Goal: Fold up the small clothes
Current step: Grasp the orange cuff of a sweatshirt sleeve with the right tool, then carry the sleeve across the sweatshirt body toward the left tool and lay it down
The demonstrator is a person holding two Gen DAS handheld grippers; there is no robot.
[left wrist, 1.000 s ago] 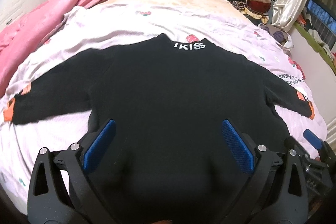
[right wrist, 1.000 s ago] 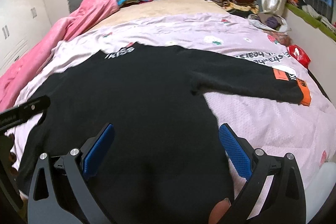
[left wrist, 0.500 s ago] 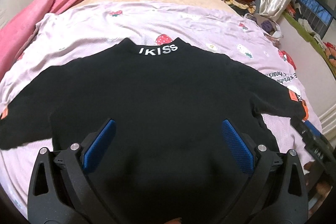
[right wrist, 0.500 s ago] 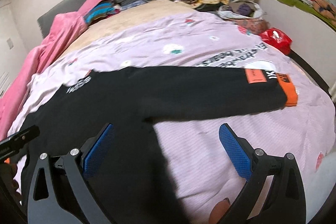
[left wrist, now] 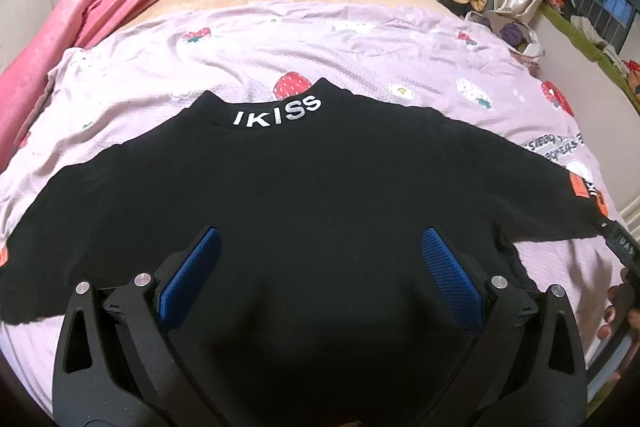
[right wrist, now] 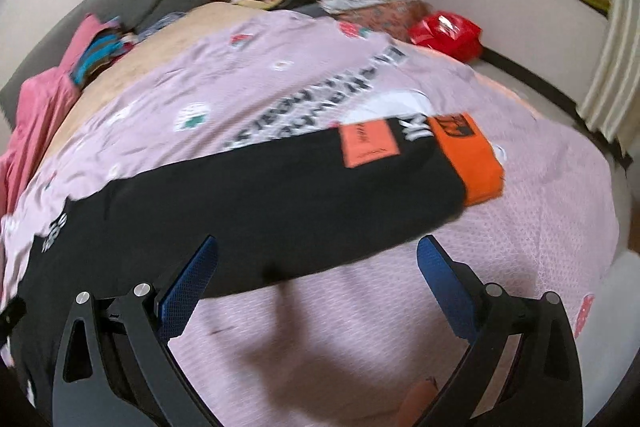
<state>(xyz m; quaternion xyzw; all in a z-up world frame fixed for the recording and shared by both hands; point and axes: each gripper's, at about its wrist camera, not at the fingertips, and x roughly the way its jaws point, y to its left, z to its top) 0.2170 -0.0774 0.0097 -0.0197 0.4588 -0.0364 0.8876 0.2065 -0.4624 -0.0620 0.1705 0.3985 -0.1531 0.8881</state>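
Two grippers, left point(left wrist: 316, 275) and right point(right wrist: 316, 279), fingers spread wide, empty; limp black sweater point(left wrist: 320, 195): pinch orange cuff point(right wrist: 468, 163) at two o'clock.

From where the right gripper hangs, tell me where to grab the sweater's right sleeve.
Pinch the orange cuff at the end of the black sweater's right sleeve, coming from the outer side. The sleeve lies flat and stretched out, so its free end lifts most easily toward the body.

A black sweater point(left wrist: 320, 195) lies flat on the lilac strawberry sheet point(left wrist: 360, 47), sleeves spread wide. White "IKISS" lettering marks its collar; orange patches mark its cuffs.
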